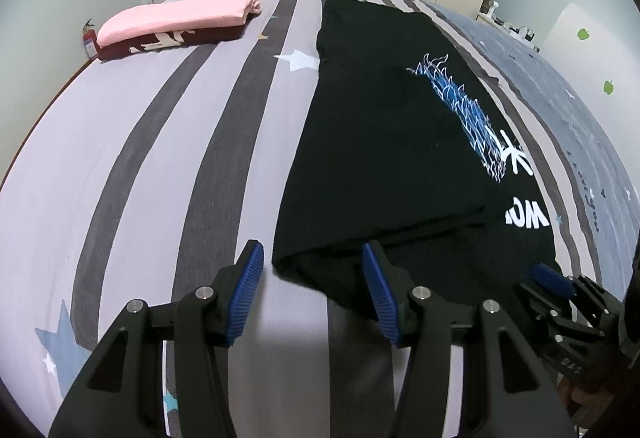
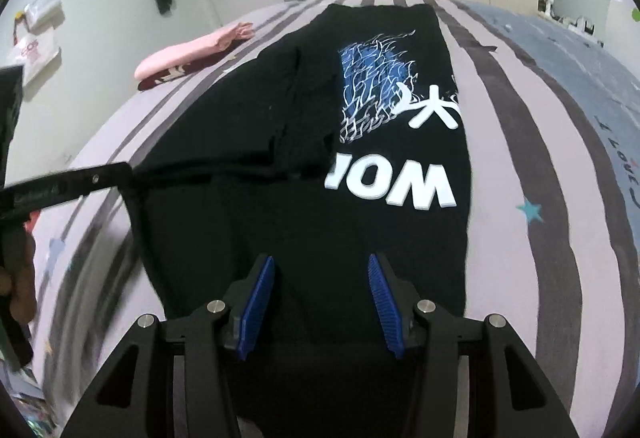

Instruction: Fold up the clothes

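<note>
While the bed (image 1: 140, 158) with its striped sheet fills both views, a black shirt (image 1: 400, 142) lies flat along it, left side folded over the middle, print facing up. Left gripper (image 1: 312, 294) hovers low at the shirt's near left corner, fingers apart, nothing between them; the right finger sits over the hem, the left one over bare sheet. Right gripper (image 2: 322, 304) hovers over the shirt's near end, fingers apart, empty, black cloth under both.

Left wrist view only: the right gripper's blue pad at the shirt's near right corner, plus a fire extinguisher (image 1: 90, 38) by the wall. Right wrist view only: the left gripper's side reaching in at the folded edge, part of the person's hand (image 2: 18, 278), blurred. A pink and dark red folded pile (image 1: 176, 26) sits well apart, far left on the bed.
</note>
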